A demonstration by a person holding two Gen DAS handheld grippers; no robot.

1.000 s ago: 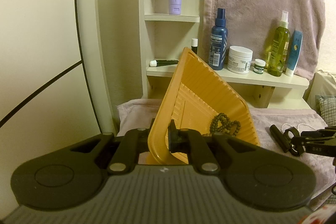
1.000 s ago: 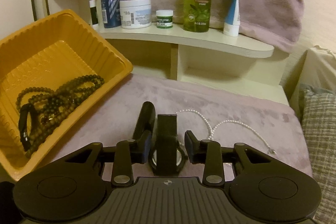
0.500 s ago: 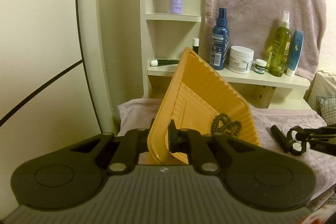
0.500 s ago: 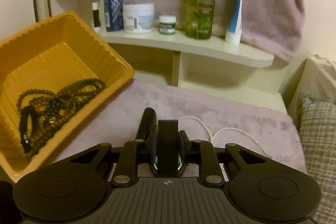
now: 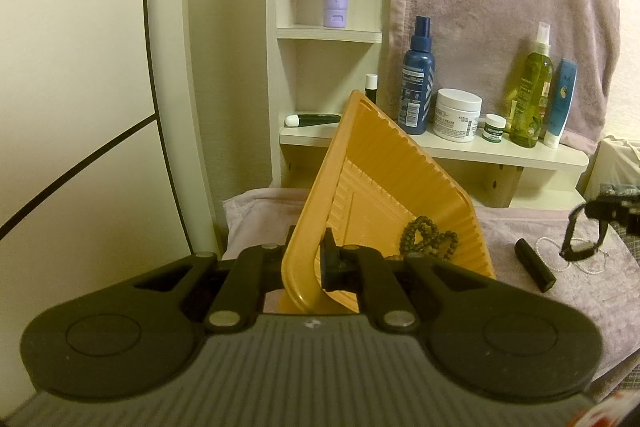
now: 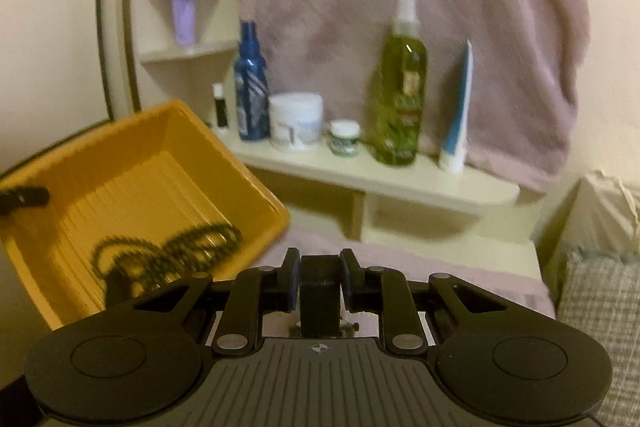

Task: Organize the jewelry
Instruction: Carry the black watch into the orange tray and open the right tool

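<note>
Orange tray (image 5: 384,187) tilting, clamped at its near rim by left gripper (image 5: 308,263).
Right gripper (image 6: 320,283) pinching black watch (image 5: 580,243) strap; dangling loop showing only from left wrist.

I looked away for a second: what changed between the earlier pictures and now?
The right gripper closed on the black watch and lifted it off the cloth. The left gripper still holds the yellow tray tilted, with the beads inside.
</note>
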